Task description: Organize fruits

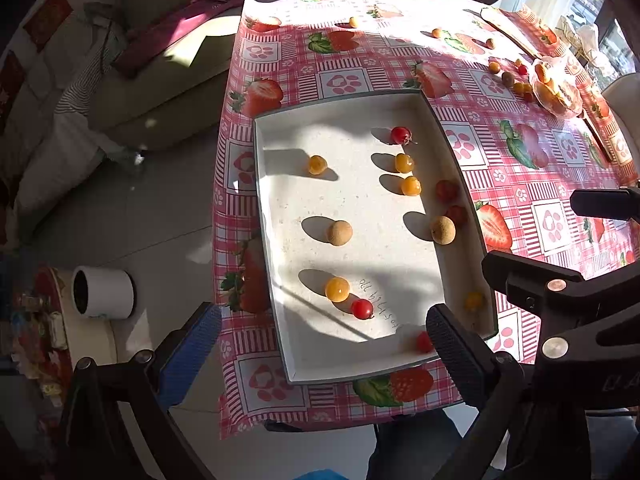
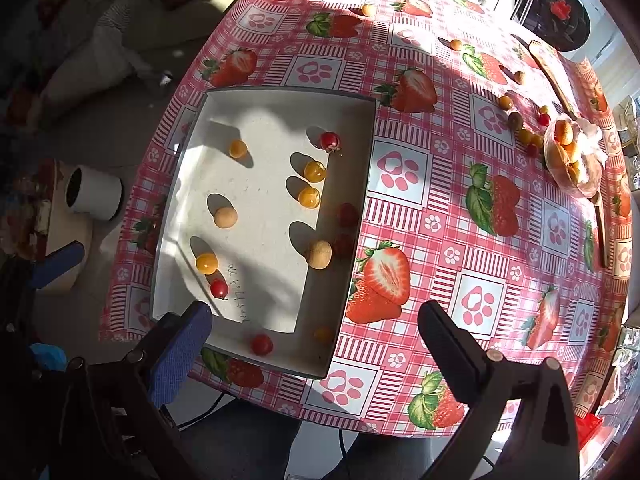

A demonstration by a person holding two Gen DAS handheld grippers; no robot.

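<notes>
- The left gripper (image 1: 322, 330) sits nearest the lens of the left wrist view, its jaws spread wide with nothing between them, poised over the near end of the white tray (image 1: 276, 264).
- The right gripper (image 2: 316, 328) is likewise wide open and empty, hanging over the near right corner of the same tray (image 2: 176, 216); one blue-padded finger is over the tray's near edge and the black one over the tablecloth (image 2: 516, 272).
- The shallow tray lies on the worktop, which is covered by that pink checked cloth printed with strawberries and paw marks.
- Fruits lie scattered and apart inside the tray: a red cherry tomato (image 1: 401, 135) at the far end, two yellow ones (image 1: 404, 163) just below it, one yellow (image 1: 317, 165) to the left, two tan round fruits (image 1: 339, 233) in the middle, and a yellow (image 1: 337, 289) touching a red (image 1: 362, 309) near the front.
- More red and yellow fruits sit in shadow along the tray's right wall.
- Loose small fruits (image 2: 506, 102) lie well away at the far right of the worktop, near a clear bag of fruit (image 2: 570, 156).
- A white cup (image 2: 94, 192) lies on its side on a low surface left of the worktop.
</notes>
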